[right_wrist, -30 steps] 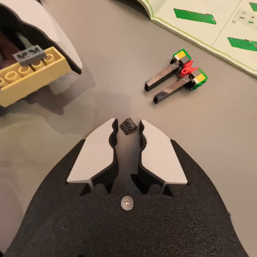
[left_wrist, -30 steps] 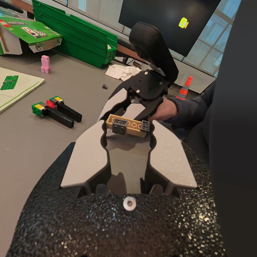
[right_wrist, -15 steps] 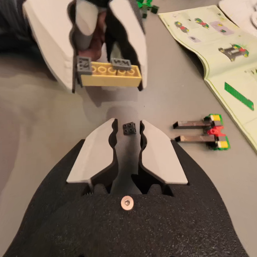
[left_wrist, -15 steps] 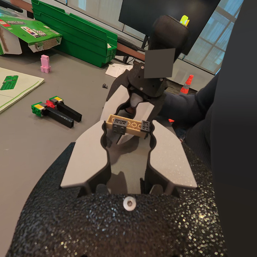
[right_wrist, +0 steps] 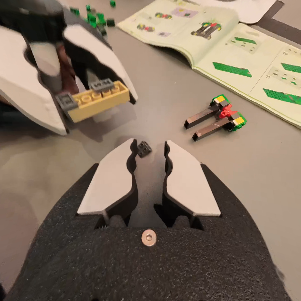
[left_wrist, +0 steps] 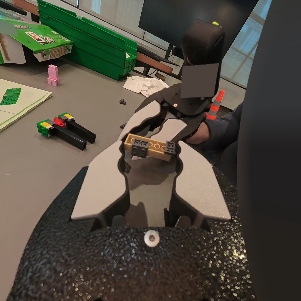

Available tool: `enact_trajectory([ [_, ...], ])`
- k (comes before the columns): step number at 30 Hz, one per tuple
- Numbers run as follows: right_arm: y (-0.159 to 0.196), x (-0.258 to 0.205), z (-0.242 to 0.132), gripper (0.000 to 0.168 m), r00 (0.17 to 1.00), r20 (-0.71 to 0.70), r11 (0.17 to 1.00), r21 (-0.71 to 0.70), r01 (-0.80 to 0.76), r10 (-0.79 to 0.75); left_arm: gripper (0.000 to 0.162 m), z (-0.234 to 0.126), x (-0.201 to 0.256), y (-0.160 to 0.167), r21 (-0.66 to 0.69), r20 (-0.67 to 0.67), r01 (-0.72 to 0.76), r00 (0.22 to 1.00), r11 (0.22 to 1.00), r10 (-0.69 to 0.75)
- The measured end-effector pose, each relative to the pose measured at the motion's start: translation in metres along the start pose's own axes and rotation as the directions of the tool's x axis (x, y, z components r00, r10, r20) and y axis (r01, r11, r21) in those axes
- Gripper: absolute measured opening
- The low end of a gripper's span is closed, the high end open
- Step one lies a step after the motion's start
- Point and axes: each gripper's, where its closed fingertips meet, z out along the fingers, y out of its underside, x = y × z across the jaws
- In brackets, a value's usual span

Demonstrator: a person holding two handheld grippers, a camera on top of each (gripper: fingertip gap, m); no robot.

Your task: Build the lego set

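You are holding the tan brick (left_wrist: 147,148) clamped lengthwise in your left gripper (left_wrist: 149,150), lifted off the table (left_wrist: 48,162), with two small dark grey pieces (left_wrist: 140,148) already sitting on it. Your right gripper (right_wrist: 149,149) is hanging released just above the table, its fingers standing apart around a loose dark grey square piece (right_wrist: 144,149) that is lying close against one fingertip. Judging by this, you are working on the step of dressing the tan brick with grey pieces, and the loose one looks like the next to go on. The next move is calling for centring the right gripper over that piece, closing squarely on its sides, then lining it up with the brick. The black-and-green assembly (right_wrist: 215,116) and the open instruction booklet (right_wrist: 228,48) are lying off to the side.
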Motion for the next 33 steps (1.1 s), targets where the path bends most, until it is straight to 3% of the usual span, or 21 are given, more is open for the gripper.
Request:
enact_trajectory([
  [4,0.001,0.009,0.007,0.057,0.992,-0.126,1.000,0.015,-0.027,0.029,0.059,-0.001,0.000,-0.001,0.010,0.004,-0.003,1.000,1.000,0.003],
  [10,0.002,0.013,0.016,0.059,0.973,-0.221,0.997,-0.046,0.058,-0.067,0.059,-0.001,0.000,-0.002,0.013,0.000,0.003,1.000,1.000,-0.003],
  [20,0.023,0.035,-0.005,0.048,0.946,-0.287,0.984,-0.140,0.112,-0.149,0.059,-0.001,0.000,-0.002,0.015,-0.002,0.005,1.000,1.000,-0.005],
  [26,0.033,0.022,-0.016,0.034,0.982,-0.187,0.992,-0.130,0.001,-0.025,0.059,-0.002,0.000,-0.002,0.016,-0.003,0.008,1.000,1.000,-0.008],
  [30,0.038,0.006,-0.024,0.011,0.995,-0.095,0.989,-0.149,-0.009,-0.005,0.059,-0.002,0.000,-0.002,0.018,-0.004,0.009,1.000,1.000,-0.009],
  [33,0.041,0.001,-0.023,0.010,0.998,-0.054,0.986,-0.163,-0.040,0.031,0.059,-0.001,0.000,-0.002,0.015,-0.003,0.007,1.000,1.000,-0.007],
])
